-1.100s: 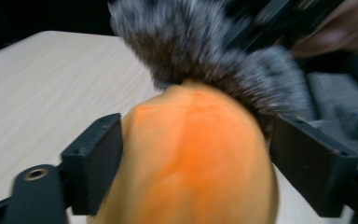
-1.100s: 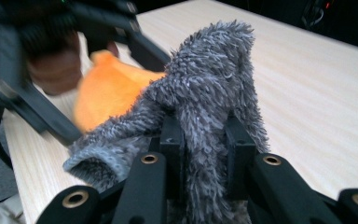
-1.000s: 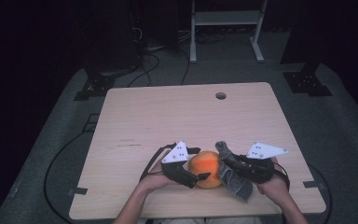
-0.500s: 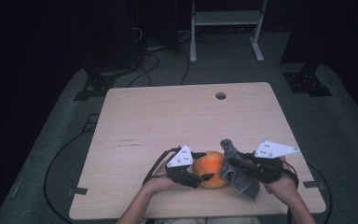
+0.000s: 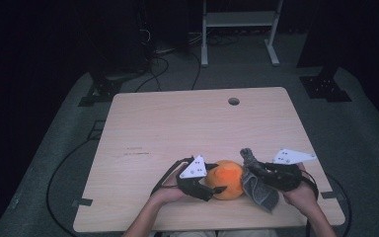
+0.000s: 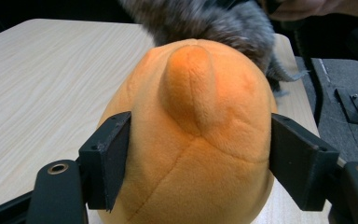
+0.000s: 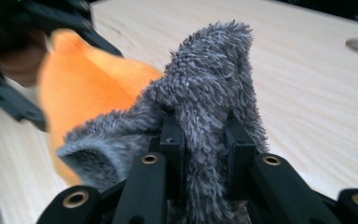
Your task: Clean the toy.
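An orange plush toy (image 5: 225, 178) sits on the wooden table (image 5: 187, 128) near its front edge. My left gripper (image 5: 216, 185) comes at it from the left. Its jaws have just been closing, and both pads (image 6: 109, 163) now press into the sides of the orange plush toy (image 6: 191, 140). My right gripper (image 5: 256, 173) is shut on a grey fuzzy cloth (image 5: 259, 190), which hangs just right of the plush and brushes it. In the right gripper view the grey cloth (image 7: 209, 93) bunches up between the closed jaws of the right gripper (image 7: 204, 140), with the orange plush (image 7: 88, 84) behind it on the left.
A round cable hole (image 5: 233, 101) lies near the table's far edge. Behind the table stand a white metal rack (image 5: 237, 29) and black stand bases (image 5: 323, 86), with cables on the grey floor (image 5: 64, 163). The table's front edge runs close under both hands.
My right gripper has shifted a little to the right with the grey cloth. The left gripper and the orange plush have also edged slightly right.
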